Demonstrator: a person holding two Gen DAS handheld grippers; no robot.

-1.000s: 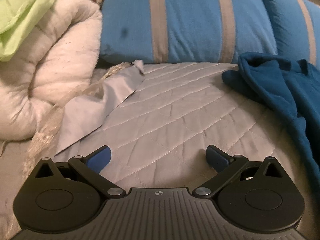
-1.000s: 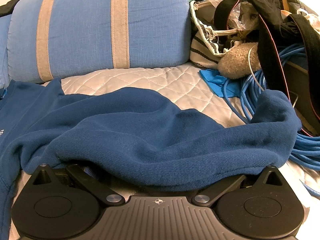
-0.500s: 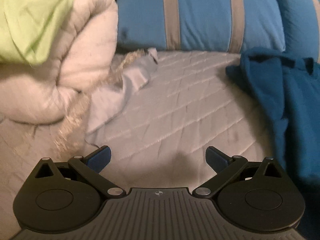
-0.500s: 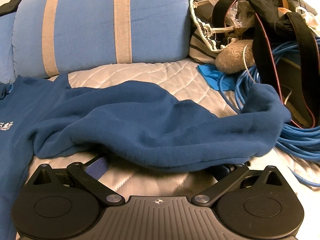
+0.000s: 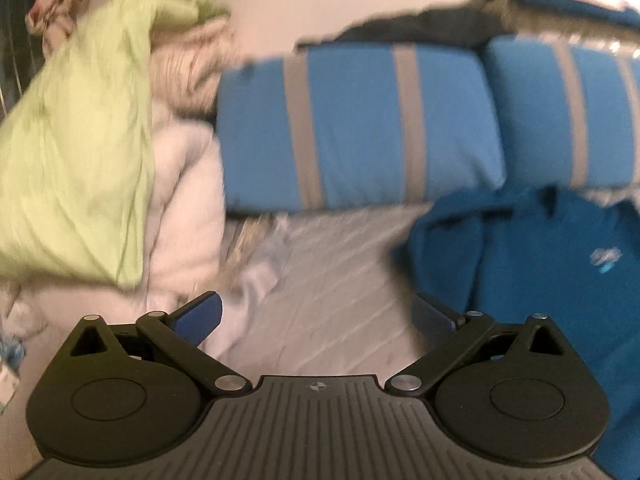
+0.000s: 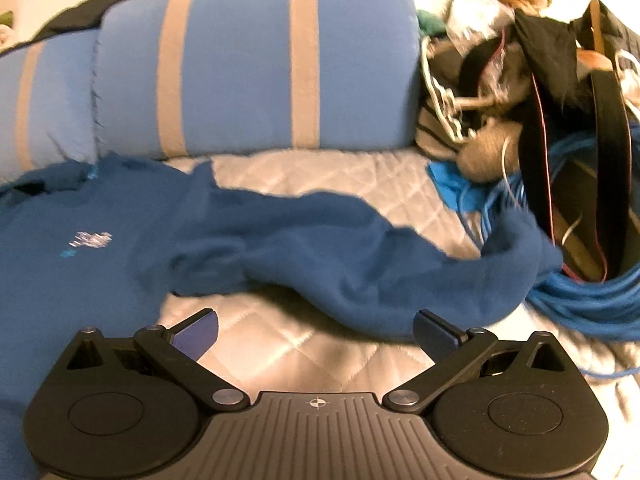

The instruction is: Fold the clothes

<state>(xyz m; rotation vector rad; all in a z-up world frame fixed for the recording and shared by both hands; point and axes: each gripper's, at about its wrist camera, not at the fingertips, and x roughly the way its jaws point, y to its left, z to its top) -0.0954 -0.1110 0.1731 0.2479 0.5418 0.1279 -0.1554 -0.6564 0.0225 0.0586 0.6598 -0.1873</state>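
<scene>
Beyond right tool (image 6: 316, 330), sweatshirt (image 6: 280, 256) blurred, cuff edge indistinct.

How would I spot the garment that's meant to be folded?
Find the striped blue pillows at the bed's head. On the quilt before them sprawls a blue sweatshirt, a sleeve flung toward blue cable; only it bears a small pale chest logo.

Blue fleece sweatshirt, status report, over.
Left gripper open, empty. Right gripper open, empty. Blue fleece sweatshirt unfolded on white quilted bedspread; sleeve cuff draped onto coiled blue cable.
</scene>
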